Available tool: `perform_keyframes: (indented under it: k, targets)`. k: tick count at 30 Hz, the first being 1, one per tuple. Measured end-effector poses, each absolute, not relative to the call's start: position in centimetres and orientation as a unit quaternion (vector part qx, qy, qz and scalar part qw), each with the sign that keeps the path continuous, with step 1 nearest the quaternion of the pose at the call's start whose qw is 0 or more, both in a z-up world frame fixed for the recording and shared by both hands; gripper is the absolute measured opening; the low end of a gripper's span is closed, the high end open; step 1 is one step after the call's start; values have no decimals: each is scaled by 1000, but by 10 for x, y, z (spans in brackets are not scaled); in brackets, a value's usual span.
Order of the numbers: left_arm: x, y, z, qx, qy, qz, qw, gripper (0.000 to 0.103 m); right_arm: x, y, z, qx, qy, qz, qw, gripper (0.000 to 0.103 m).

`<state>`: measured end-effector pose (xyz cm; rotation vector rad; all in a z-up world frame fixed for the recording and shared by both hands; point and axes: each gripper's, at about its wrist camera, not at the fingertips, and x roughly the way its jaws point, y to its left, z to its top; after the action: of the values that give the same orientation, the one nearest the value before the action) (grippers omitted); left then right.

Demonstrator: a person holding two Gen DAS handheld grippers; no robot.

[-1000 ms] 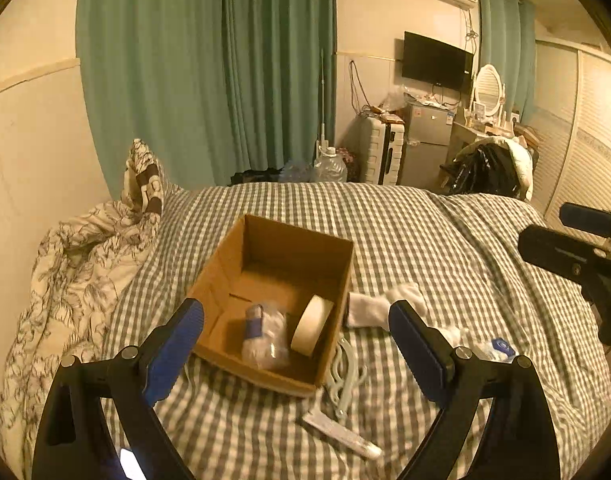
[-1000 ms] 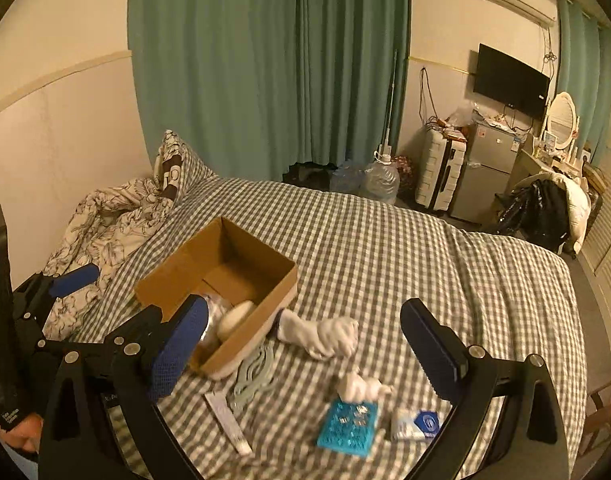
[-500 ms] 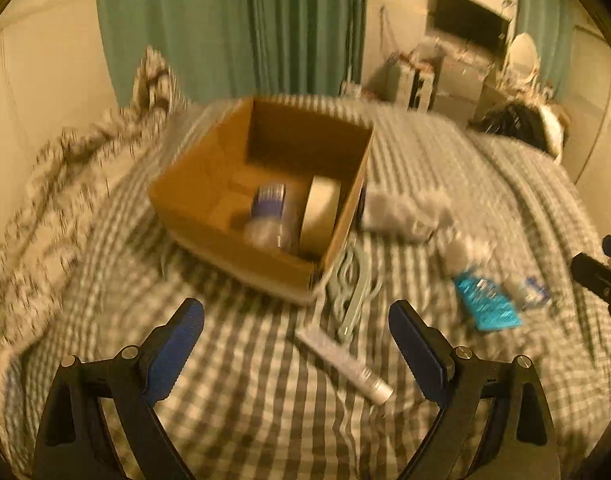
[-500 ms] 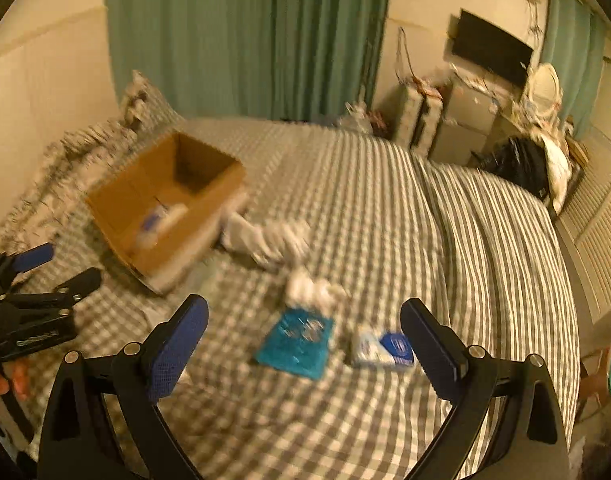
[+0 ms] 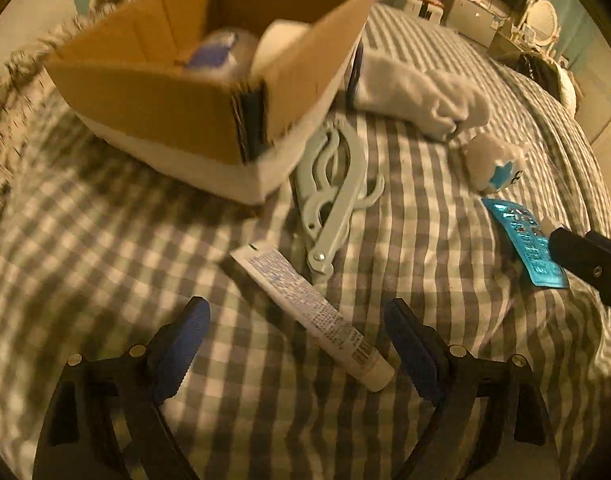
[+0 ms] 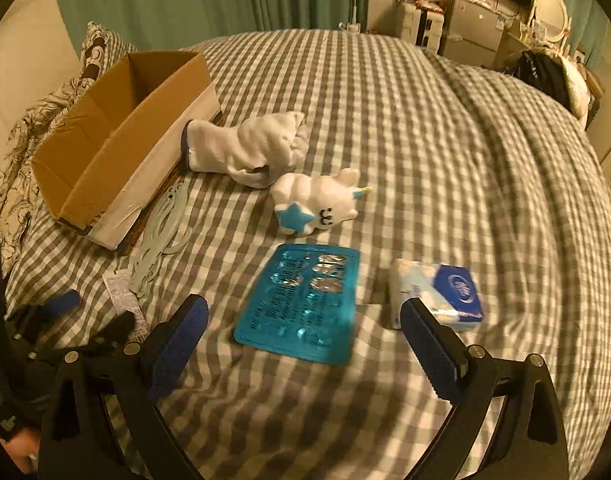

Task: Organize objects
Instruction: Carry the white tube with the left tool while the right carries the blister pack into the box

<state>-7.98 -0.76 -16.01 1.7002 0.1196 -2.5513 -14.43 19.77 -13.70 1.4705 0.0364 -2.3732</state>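
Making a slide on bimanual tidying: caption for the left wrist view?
Open left gripper above a tube on the checked bedspread, near a hanger and cardboard box.

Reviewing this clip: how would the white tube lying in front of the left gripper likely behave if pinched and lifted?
The tube has a flattened crimped end, so it probably squashes under the fingers. It looks slim and likely light. Lying flat on the soft checked bedspread, it seems unlikely to roll.

A bed [image 6: 445,128] in grey-and-white checked cover carries a cardboard box [image 6: 117,140]; beside it lie a white sock [image 6: 245,148], pale-green folding hanger [image 5: 333,184], white tube [image 5: 309,308], plush toy [image 6: 317,204], blue blister pack [image 6: 301,304], tissue packet [image 6: 441,288].
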Motion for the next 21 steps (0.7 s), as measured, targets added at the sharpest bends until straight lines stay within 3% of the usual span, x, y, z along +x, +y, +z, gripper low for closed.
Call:
perform_keyframes:
  k: [7,9,16,21]
  targets:
    - [-87,7,-184,592,34,-805,16,90,-165,194,-172,579,-5,-801,153,97]
    - [-86,10,-185,592,30,-805,13,86,-168,196,-180,592,-13,-792,147,93]
    - [-70,22,-179,585,18,-811,-13,39,-165,189,-184,602,7,-785,142,69]
    - [-53,16,-167,576,31,-816,-19,25,-159,193,-178,595,3,-791,141,68]
